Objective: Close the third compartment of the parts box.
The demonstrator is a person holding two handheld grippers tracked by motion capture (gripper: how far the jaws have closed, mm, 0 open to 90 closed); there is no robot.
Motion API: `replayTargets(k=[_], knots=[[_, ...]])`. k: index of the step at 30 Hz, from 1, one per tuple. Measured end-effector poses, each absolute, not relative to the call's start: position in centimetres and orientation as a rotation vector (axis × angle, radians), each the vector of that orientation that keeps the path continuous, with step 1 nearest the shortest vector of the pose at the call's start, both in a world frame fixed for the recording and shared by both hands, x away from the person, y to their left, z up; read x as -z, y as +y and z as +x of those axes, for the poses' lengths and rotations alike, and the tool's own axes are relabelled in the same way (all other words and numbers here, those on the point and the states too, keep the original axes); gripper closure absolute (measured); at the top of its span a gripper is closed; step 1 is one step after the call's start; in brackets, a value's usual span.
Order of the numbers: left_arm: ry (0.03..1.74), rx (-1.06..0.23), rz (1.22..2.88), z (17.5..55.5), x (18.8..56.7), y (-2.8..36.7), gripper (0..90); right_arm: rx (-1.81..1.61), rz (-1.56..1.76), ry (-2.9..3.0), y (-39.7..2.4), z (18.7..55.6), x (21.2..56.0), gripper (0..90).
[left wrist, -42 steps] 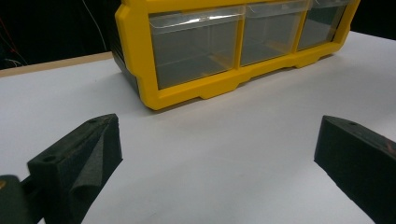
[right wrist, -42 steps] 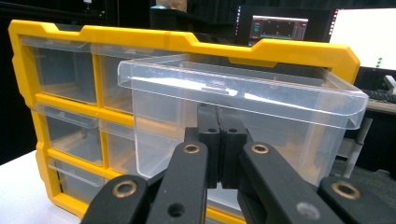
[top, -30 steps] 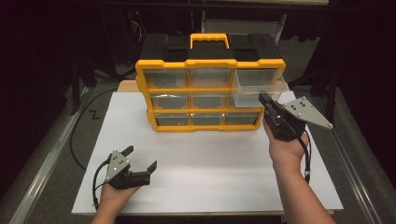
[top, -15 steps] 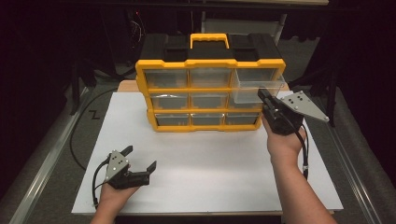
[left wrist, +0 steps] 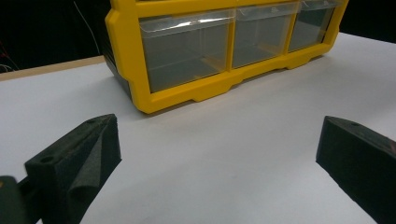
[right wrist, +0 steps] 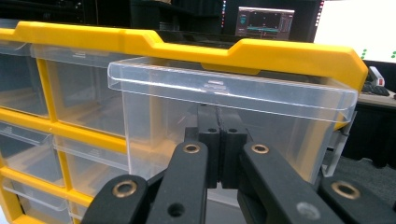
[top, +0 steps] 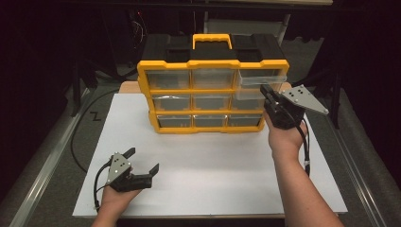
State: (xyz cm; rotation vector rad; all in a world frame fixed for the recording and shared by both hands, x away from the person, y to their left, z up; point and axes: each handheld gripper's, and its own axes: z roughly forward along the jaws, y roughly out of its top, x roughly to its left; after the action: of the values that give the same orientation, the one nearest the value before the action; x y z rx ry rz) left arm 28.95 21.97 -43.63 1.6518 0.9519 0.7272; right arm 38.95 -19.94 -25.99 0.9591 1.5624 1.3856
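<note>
Drawers [top: 213,99] look empty; top-right drawer [right wrist: 224,121] sticks out.

Organizer frame [top: 212,64]: yellow plastic, smooth, with a slight sheen; its top panel is black plastic, matt. Drawers [left wrist: 187,49]: clear plastic, glossy, light glinting off the upper lips. Pulled-out top drawer [right wrist: 224,100]: same clear plastic, smooth, glossy along its rim. Counter [top: 213,165]: white sheet surface, matt and smooth; a pale wood-coloured edge shows behind the white sheet. Right tool [right wrist: 218,140]: matt black jaw pads, black plastic-looking arms with brass-coloured metal rivets; grey matt plate on top. Left tool [left wrist: 210,154]: black pads, dull, finely textured like foam.
</note>
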Motion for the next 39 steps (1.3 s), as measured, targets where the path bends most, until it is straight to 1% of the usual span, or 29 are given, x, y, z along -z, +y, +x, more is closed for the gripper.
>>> replayTargets(k=[39], knots=[[0.944,-0.695,1.648,29.1,43.7,22.0,0.7,-1.285,1.001,1.562,-19.0,43.1,26.2,90.0]])
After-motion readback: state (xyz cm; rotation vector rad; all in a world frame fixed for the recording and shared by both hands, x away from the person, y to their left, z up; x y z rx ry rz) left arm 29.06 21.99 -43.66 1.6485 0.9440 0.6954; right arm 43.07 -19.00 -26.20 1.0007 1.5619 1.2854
